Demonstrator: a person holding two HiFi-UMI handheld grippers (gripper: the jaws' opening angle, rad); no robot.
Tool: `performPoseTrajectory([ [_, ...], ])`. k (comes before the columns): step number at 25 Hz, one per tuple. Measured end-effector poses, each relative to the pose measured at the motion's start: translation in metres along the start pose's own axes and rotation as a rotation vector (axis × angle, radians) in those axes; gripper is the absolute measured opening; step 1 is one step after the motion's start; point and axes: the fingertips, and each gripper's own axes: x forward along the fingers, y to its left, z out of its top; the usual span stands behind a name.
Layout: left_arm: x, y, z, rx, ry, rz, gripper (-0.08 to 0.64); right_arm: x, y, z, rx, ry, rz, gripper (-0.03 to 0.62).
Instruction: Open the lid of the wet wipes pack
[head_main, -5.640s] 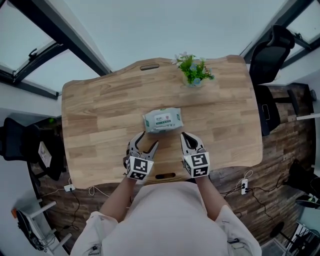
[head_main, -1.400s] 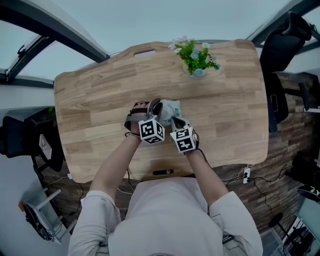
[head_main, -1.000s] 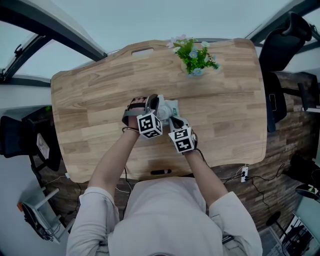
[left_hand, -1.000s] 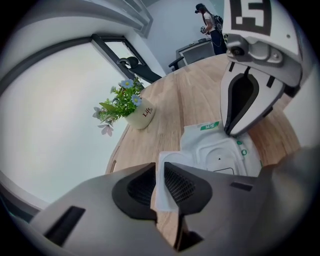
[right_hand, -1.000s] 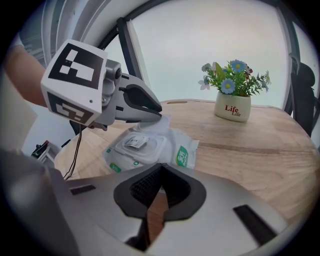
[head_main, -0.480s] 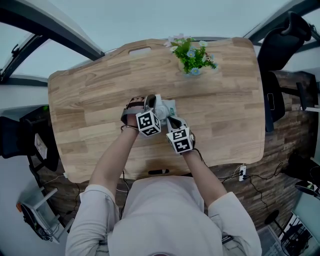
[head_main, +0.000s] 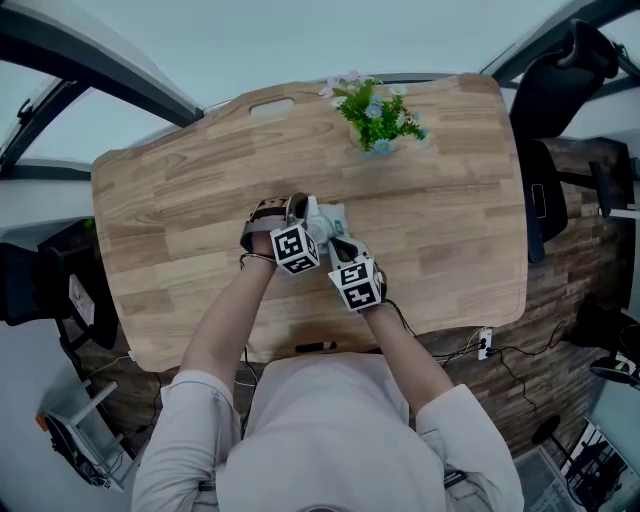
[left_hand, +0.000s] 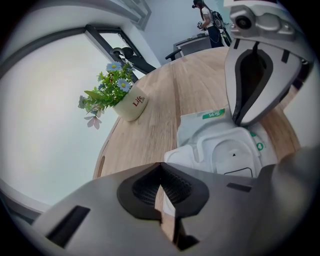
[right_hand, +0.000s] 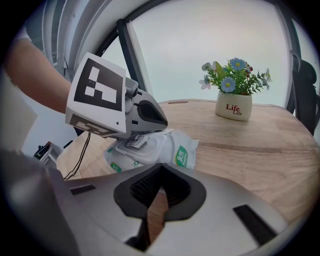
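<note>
The white wet wipes pack (head_main: 334, 214) (right_hand: 181, 148) lies flat mid-table, its hard white lid (left_hand: 231, 152) down. My left gripper (head_main: 309, 213) (left_hand: 160, 170) (right_hand: 133, 142) is shut, its tips down on the lid's edge. Whether they pinch the lid's lip is hidden. The right gripper (head_main: 336, 246) (right_hand: 161, 174) (left_hand: 235, 123) is also shut. Its tips rest on the pack just beside the lid, opposite the left gripper. The two marker cubes sit close together over the pack in the head view, hiding most of it.
A white pot of blue and green flowers (head_main: 376, 118) (left_hand: 131, 105) (right_hand: 233, 107) stands at the far side of the wooden table (head_main: 180, 200). Black office chairs (head_main: 556, 90) stand beyond the table's right end. A person stands far off in the left gripper view.
Since the earliest frame both grippers have come forward from the near edge onto the pack. Over the last second the left gripper sank slightly onto the lid; the right one stayed still.
</note>
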Motion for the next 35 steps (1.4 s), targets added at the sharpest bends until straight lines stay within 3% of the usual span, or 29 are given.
performPoseTrajectory([
  [7, 0.000, 0.003, -0.004, -0.038, 0.007, 0.015, 0.020, 0.000, 0.001, 0.001, -0.013, 0.005, -0.010, 0.009],
  [17, -0.046, -0.005, -0.004, -0.196, -0.059, 0.087, 0.020, 0.003, 0.000, -0.002, -0.004, 0.031, -0.038, 0.009],
  [22, -0.082, 0.000, -0.005, -0.323, -0.099, 0.143, 0.020, -0.002, -0.003, 0.003, -0.005, 0.043, -0.059, 0.009],
  [27, -0.124, 0.013, -0.013, -0.474, -0.155, 0.215, 0.020, -0.027, -0.002, 0.026, -0.027, -0.065, -0.119, 0.008],
  [35, -0.208, 0.022, -0.015, -0.699, -0.309, 0.304, 0.020, -0.102, 0.024, 0.063, -0.004, -0.254, -0.137, 0.008],
])
